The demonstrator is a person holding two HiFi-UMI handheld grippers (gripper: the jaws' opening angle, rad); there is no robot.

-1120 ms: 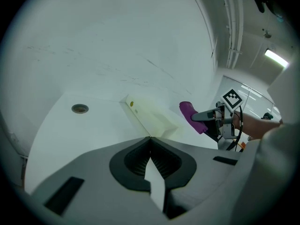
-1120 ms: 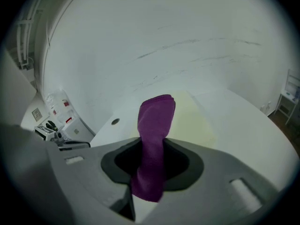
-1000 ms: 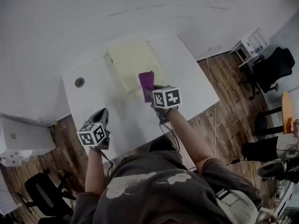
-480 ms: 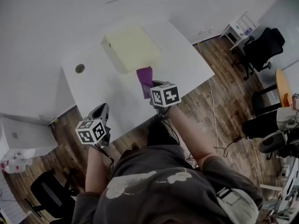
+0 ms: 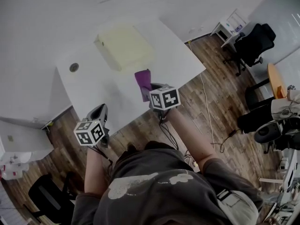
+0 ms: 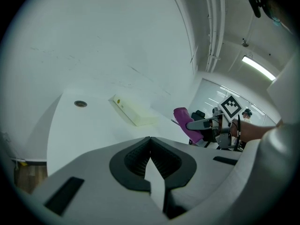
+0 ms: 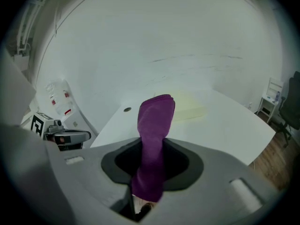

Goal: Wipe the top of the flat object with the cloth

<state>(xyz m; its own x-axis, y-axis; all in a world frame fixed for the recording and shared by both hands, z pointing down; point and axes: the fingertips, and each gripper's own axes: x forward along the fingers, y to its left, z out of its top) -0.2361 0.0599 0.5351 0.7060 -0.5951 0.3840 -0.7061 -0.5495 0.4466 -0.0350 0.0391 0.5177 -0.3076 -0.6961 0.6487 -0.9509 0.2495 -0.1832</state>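
Observation:
A pale yellow flat box (image 5: 123,47) lies on the white table (image 5: 178,60), toward its far side; it also shows as the flat box (image 6: 133,111) and flat box (image 7: 187,108). My right gripper (image 5: 149,90) is shut on a folded purple cloth (image 5: 143,81), which sticks up between the jaws as the cloth (image 7: 152,144), short of the box and above the table's near part. My left gripper (image 5: 99,116) is shut and holds nothing, off the table's near left edge. From the left gripper view the cloth (image 6: 186,124) and right gripper (image 6: 206,124) show at right.
A round grommet hole (image 5: 74,67) sits in the table's left part. Black office chairs (image 5: 253,43) and a small white shelf (image 5: 229,25) stand on the wood floor at right. A white cabinet (image 5: 21,144) stands at left.
The table and box have slid up and left in the head view as the person drew back. The right gripper with the cloth now sits nearer the table's front edge.

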